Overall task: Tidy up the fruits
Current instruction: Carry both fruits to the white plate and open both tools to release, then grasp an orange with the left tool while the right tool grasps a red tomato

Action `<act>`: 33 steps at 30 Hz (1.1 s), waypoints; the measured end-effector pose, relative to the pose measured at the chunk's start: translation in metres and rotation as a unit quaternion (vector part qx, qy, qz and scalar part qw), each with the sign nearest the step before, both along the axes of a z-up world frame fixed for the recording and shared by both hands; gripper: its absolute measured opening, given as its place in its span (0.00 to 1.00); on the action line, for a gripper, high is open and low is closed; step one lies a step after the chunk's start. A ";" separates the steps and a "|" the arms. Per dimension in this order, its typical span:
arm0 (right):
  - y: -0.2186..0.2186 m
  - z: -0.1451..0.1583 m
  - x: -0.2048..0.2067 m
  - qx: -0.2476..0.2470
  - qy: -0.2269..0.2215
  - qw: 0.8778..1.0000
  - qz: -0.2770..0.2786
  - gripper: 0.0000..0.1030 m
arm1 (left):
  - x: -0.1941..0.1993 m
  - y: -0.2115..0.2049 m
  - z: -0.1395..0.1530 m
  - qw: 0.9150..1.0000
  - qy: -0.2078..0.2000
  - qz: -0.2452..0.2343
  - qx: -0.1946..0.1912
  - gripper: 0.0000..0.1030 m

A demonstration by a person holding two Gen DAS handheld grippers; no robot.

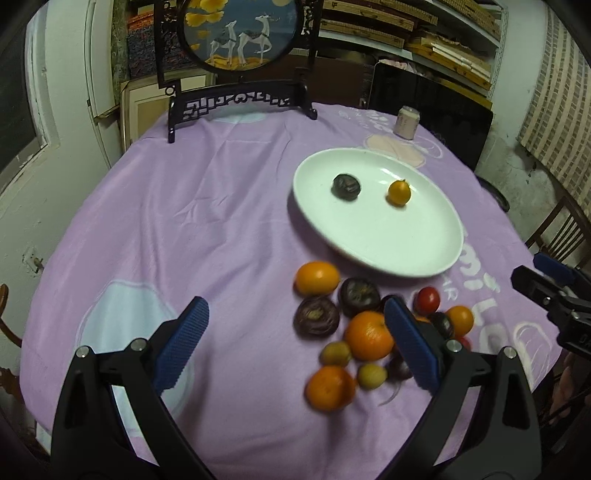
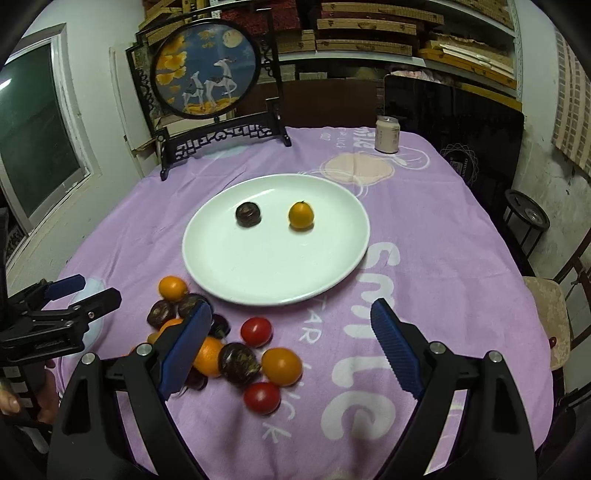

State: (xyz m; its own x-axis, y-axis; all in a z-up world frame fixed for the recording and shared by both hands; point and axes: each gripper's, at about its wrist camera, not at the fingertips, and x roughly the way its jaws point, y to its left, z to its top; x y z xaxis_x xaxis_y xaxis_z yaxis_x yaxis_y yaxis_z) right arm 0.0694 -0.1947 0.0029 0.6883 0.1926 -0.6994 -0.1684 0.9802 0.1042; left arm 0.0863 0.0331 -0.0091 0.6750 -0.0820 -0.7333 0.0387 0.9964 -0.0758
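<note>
A white plate (image 1: 424, 254) (image 2: 229, 266) on the purple cloth holds one dark purple fruit (image 1: 346, 187) (image 2: 248, 214) and one small orange fruit (image 1: 399, 192) (image 2: 301, 215). A pile of loose fruit lies in front of it: oranges (image 1: 369, 336) (image 2: 281, 366), dark purple fruits (image 1: 316, 316) (image 2: 238, 363), red tomatoes (image 1: 427, 300) (image 2: 256, 331) and small yellow-green fruits (image 1: 371, 376). My left gripper (image 1: 295, 347) is open and empty, above the pile's left side. My right gripper (image 2: 288, 350) is open and empty, above the pile's right side.
A dark carved stand with a round deer picture (image 1: 240, 33) (image 2: 205, 70) stands at the table's far edge. A pale can (image 1: 406, 122) (image 2: 387, 134) stands at the far right. Chairs (image 2: 543, 314) and shelves surround the table.
</note>
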 end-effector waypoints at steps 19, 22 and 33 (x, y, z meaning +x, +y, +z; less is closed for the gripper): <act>0.018 -0.084 -0.012 0.032 0.100 0.993 0.052 0.31 | -0.042 0.001 -0.037 0.999 0.042 -0.019 0.018 0.95; 0.013 -0.076 -0.020 0.038 0.088 0.994 0.052 0.31 | -0.044 -0.003 -0.039 0.998 0.045 -0.025 0.023 0.95; -0.011 -0.070 -0.035 0.045 0.083 0.995 0.027 0.31 | -0.029 -0.022 -0.064 0.996 0.079 -0.043 0.027 0.73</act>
State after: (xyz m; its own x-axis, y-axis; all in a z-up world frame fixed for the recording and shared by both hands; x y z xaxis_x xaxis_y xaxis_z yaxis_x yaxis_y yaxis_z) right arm 0.0347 -0.2058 -0.0670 0.5519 0.2928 -0.7809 -0.1943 0.9557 0.2210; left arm 0.0571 0.0109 -0.0728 0.5429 -0.0921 -0.8348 0.1167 0.9926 -0.0336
